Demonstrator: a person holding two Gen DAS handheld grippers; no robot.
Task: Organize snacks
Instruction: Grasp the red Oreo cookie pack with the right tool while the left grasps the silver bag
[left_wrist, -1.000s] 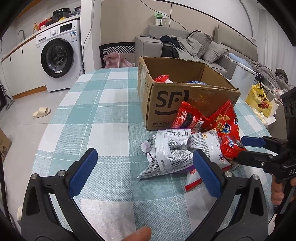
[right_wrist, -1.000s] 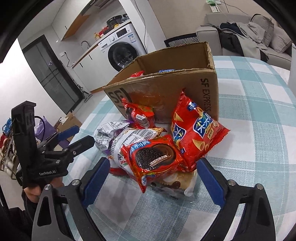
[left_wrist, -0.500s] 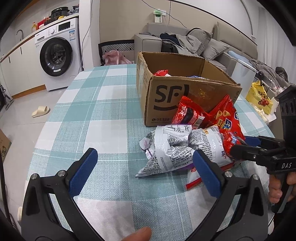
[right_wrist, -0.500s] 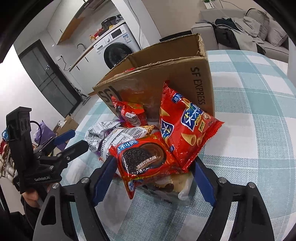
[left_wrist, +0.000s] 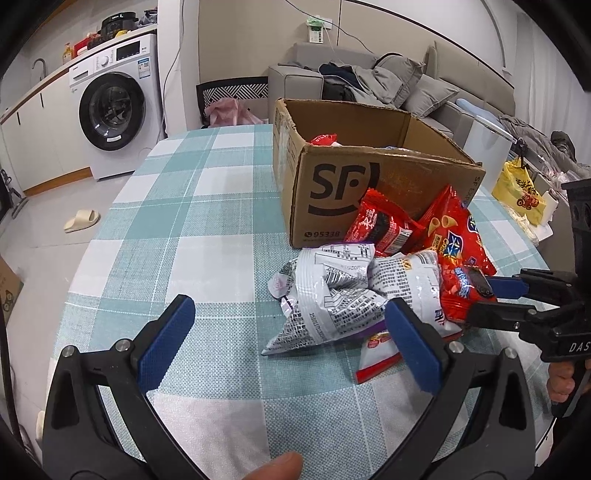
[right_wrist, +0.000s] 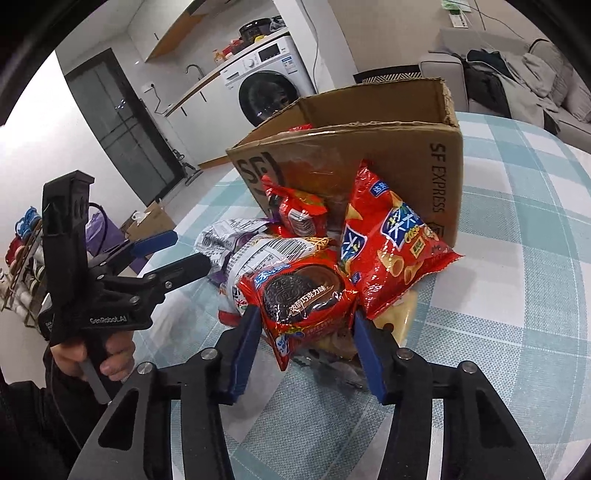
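Change, left gripper (left_wrist: 288, 336): its jaws stand as wide as 1 second ago, empty, above the checked tablecloth (left_wrist: 207, 236); the snack pile now sits closer to it.
Change, right gripper (right_wrist: 304, 349): wide apart 1 second ago, its 2 blue pads (right_wrist: 246, 345) have narrowed and now press both sides of the red cookie packet (right_wrist: 303, 295), which they hold at the near edge of the pile.
Pile position: on the cloth, just in front of the cardboard box (left_wrist: 354, 173), touching its printed side.
Count, loose packets: 5 can be told apart. From left: 1 crumpled silver bag (left_wrist: 343, 291), 1 small red packet (left_wrist: 384, 227) leaning on the box, the cookie packet, 1 large red corn-snack bag (right_wrist: 391, 243), and 1 pale clear pack (right_wrist: 400, 319) under the red ones.
Count, box: 1, open at the top, with at least 1 red wrapper (left_wrist: 323, 139) inside.
Count, grippers: 2, each hand-held.
Left wrist view only: the box interior, a slipper (left_wrist: 81, 219) on the floor, a yellow bag (left_wrist: 519, 192) at far right.
Right wrist view only: the cookie printed on the gripped packet and the pale pack beneath.
Both views: a washing machine (left_wrist: 110, 107) and a sofa (left_wrist: 373, 81) behind the table.
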